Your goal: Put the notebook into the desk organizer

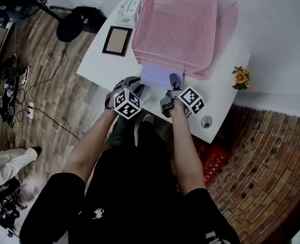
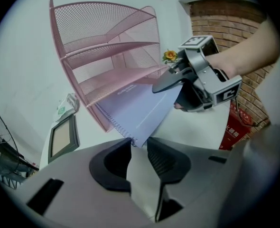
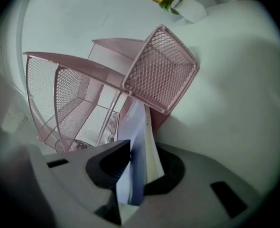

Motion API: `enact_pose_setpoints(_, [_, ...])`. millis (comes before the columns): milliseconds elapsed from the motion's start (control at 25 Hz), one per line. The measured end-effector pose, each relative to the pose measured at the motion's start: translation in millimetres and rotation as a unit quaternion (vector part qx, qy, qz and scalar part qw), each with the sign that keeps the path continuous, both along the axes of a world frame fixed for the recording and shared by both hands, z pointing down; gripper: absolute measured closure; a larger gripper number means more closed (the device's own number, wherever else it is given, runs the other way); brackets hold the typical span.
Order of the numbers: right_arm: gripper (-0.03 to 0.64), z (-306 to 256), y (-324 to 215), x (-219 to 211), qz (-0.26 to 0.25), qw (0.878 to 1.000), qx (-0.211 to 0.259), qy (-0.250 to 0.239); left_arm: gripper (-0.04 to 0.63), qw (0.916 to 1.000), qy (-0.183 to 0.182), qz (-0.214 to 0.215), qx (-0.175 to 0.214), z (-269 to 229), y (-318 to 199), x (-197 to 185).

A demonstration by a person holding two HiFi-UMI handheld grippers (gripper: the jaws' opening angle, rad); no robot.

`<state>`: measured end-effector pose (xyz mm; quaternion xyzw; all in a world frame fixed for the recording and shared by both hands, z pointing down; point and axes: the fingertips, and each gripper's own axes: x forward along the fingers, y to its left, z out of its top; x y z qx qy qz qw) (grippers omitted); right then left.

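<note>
— At the front edge of the table (image 1: 101, 70), which step is in hand?

— Insertion, partly done. The notebook (image 2: 140, 110) has its far end under the lowest tier of the desk organizer (image 2: 109, 45). Its near half still projects out toward me.

— State of each tool?

— My left gripper (image 2: 139, 145) has its jaws nearly together, with the tips pinching the notebook's spiral-bound near corner. Nothing sits deeper between them. My right gripper (image 3: 144, 156) is closed lightly on the opposite long edge. The cover and pages fan slightly between the pads, and both touch them.

— What does the next move call for?

— In my judgement, a level push forward with both hands in step, so the notebook does not skew against the side mesh. The left hold is at the tips only and may slip. I expect to let go before the jaws meet the tier's front rim, then nudge the near edge home.

— Containers and contents?

— The organizer's upper tiers (image 2: 116, 75) show bare mesh only in the left gripper view. The lowest tier holds the notebook's far end, and I see nothing else in it. The mesh side pocket (image 3: 161, 70) stands on the organizer's right, and I cannot tell what it holds.
</note>
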<state>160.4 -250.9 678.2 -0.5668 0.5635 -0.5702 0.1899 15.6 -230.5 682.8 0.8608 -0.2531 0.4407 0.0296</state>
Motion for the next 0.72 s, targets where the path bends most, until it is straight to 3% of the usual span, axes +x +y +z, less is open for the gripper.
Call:
enact_pose_setpoints(160, [0.501, -1, -3, -6, -0.069, 0.996, -0.013, 0.052, 0.492, 1.0, 0.004, -0.006, 0.002, 1, -10, 2])
enact_pose_setpoints(360, [0.377, 1, 8, -23, -0.186, 0.975, -0.021, 0.122, 0.497, 0.9996, 0.009, -0.026, 0.005, -1, -26, 4])
enact_pose_setpoints(560, [0.373, 4, 31, -32, -0.292, 0.943, -0.024, 0.155, 0.497, 0.9996, 0.005, -0.028, 0.0, 4, -29, 3])
enact_pose_setpoints(720, [0.373, 7, 50, -32, -0.373, 0.897, -0.025, 0.234, 0.497, 0.9992, 0.01, -0.039, -0.001, 4, -31, 1])
